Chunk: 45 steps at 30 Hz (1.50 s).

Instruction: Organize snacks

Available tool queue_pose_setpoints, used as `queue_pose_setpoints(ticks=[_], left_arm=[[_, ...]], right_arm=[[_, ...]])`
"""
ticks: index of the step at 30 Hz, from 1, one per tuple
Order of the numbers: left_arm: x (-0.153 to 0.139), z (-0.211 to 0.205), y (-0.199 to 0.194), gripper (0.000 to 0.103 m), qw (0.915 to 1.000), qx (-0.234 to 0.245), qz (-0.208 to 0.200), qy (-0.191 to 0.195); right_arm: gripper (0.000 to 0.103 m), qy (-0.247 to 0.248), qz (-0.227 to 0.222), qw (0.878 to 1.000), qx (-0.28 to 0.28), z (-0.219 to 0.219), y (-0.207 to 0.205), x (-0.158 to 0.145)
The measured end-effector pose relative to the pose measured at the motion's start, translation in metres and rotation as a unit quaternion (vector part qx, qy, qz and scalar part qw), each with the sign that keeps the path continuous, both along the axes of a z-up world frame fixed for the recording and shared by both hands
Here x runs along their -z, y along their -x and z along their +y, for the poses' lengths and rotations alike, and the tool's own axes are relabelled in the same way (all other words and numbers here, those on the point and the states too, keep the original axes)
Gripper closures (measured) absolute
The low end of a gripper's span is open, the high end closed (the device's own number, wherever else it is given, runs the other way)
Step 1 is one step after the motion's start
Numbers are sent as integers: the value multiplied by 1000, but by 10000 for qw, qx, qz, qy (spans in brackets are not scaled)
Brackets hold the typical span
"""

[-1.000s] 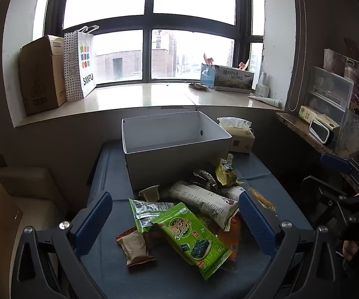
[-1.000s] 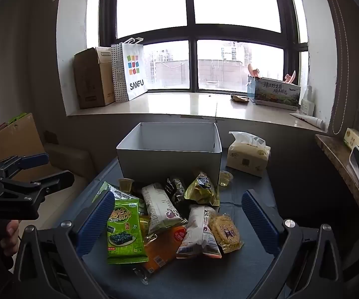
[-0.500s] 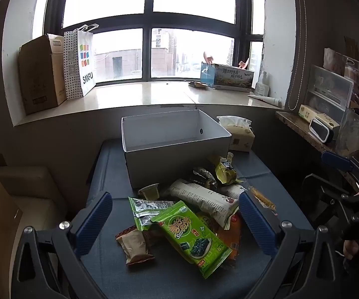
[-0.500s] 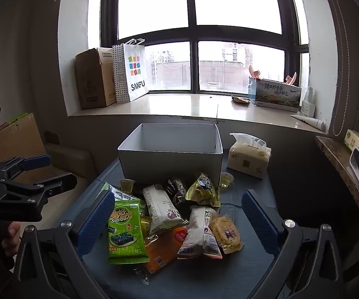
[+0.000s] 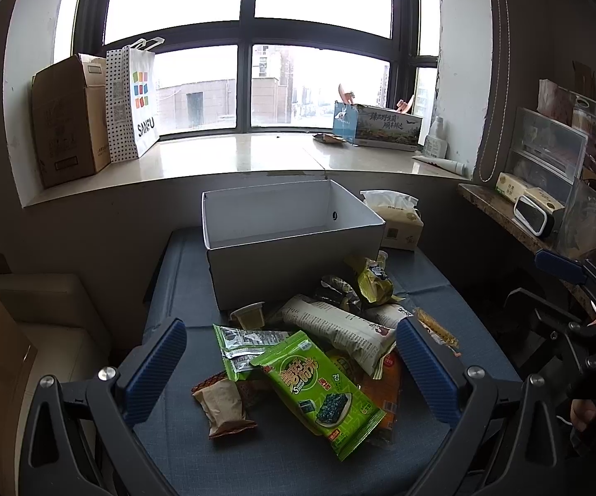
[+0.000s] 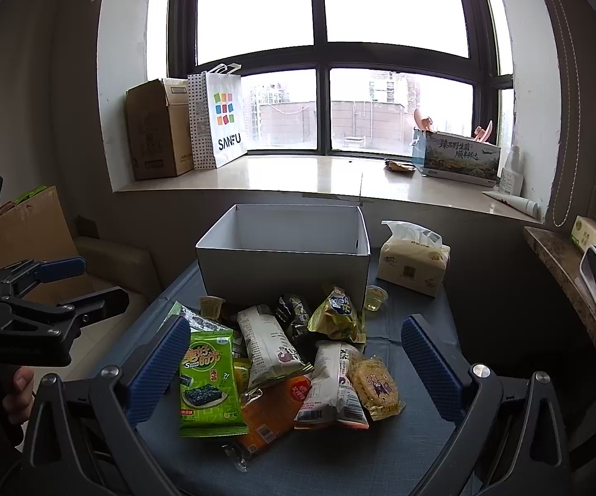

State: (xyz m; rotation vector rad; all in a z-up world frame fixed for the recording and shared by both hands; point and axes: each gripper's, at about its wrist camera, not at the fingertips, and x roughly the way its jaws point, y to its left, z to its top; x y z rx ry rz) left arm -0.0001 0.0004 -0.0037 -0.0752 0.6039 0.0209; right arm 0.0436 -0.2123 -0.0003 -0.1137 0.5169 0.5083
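Note:
A pile of snack packets lies on a blue-grey padded table in front of an open white box, which looks empty. A green seaweed packet lies nearest in the left wrist view and also shows in the right wrist view. A white long packet, a yellow-green bag and an orange packet lie beside it. My left gripper is open above the near side of the pile. My right gripper is open above the pile too. Both are empty.
A tissue pack stands right of the box. Two small jelly cups sit by the box front. A cardboard box, a paper bag and a printed carton stand on the windowsill. A shelf is at the right.
Both views have shifted only slightly. The grippers stay open and the snacks have not moved.

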Motion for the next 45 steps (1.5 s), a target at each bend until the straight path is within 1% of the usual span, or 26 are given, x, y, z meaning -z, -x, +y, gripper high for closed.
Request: queue_pose_setpoints(ticks=[45], left_arm=[[-1,-4,0,0,9999,86,-19,-80]], right_arm=[[0,14,71,10000,11,1,-1,5]])
